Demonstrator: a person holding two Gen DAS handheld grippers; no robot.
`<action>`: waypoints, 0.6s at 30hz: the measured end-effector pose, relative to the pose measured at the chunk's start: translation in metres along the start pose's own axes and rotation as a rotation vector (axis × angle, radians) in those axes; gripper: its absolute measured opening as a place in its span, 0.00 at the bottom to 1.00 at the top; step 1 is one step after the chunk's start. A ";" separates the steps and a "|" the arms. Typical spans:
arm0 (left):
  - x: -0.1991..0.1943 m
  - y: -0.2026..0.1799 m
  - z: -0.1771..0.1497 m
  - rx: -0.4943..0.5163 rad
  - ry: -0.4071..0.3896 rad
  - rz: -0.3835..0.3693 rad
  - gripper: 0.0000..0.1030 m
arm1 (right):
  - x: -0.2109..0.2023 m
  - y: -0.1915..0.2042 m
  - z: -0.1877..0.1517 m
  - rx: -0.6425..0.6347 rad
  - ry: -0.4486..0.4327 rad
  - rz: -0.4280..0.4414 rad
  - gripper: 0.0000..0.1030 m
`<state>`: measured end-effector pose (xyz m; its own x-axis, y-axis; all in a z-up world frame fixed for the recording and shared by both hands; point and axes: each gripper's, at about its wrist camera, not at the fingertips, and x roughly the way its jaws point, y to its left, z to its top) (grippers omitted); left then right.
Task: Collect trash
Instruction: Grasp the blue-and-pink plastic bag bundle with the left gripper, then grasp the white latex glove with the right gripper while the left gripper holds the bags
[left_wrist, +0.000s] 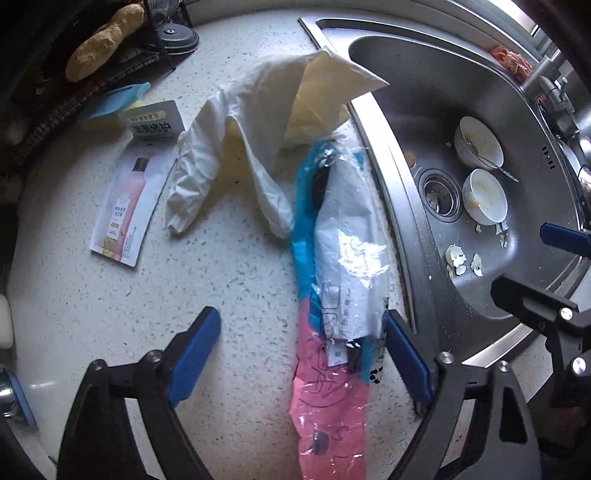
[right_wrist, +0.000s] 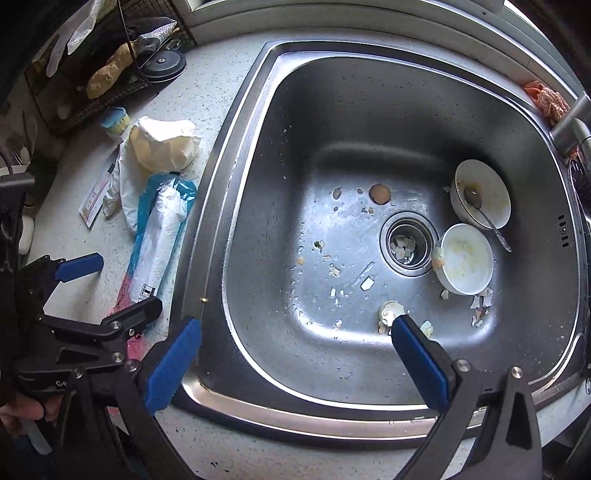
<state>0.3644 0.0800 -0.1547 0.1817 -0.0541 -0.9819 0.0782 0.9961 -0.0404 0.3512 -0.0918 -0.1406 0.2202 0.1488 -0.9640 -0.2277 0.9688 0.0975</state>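
Blue pads tip both our tongs, and both point steeply down at the speckled counter (left_wrist: 110, 314) and the steel sink (right_wrist: 258, 122). Our left gripper (left_wrist: 301, 354) has its jaws spread wide, and the long plastic wrapper (left_wrist: 332, 398), pink at the near end and blue further up, lies on the counter between the 2 fingers; the right-hand pad sits just beside the wrapper's edge, though we cannot tell if it touches, and the other pad stands well apart. A roll of white paper towel (left_wrist: 347, 243) shows inside that wrapper. Beyond the left tips lies a crumpled white bag (left_wrist: 229, 147), and further left a flat shampoo sachet (left_wrist: 129, 199).

Our right gripper (right_wrist: 295, 332) is also spread and holds nothing, hanging over the near part of the sink basin. Eggshell bits (right_wrist: 391, 312) lie at its right fingertip, and beyond are the drain (right_wrist: 408, 243) and 2 dirty white bowls (right_wrist: 467, 258).
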 end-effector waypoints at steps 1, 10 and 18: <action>-0.002 -0.001 -0.002 -0.002 -0.011 -0.001 0.67 | -0.001 0.002 0.000 -0.004 -0.004 0.003 1.00; -0.016 0.011 -0.016 -0.084 -0.027 -0.129 0.11 | -0.005 0.023 0.002 -0.057 0.001 0.062 1.00; -0.062 0.067 -0.028 -0.192 -0.123 -0.053 0.11 | -0.025 0.044 0.020 -0.145 -0.053 0.066 1.00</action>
<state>0.3307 0.1522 -0.1015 0.3011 -0.1034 -0.9480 -0.0947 0.9859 -0.1376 0.3550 -0.0483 -0.1072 0.2487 0.2250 -0.9421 -0.3774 0.9183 0.1197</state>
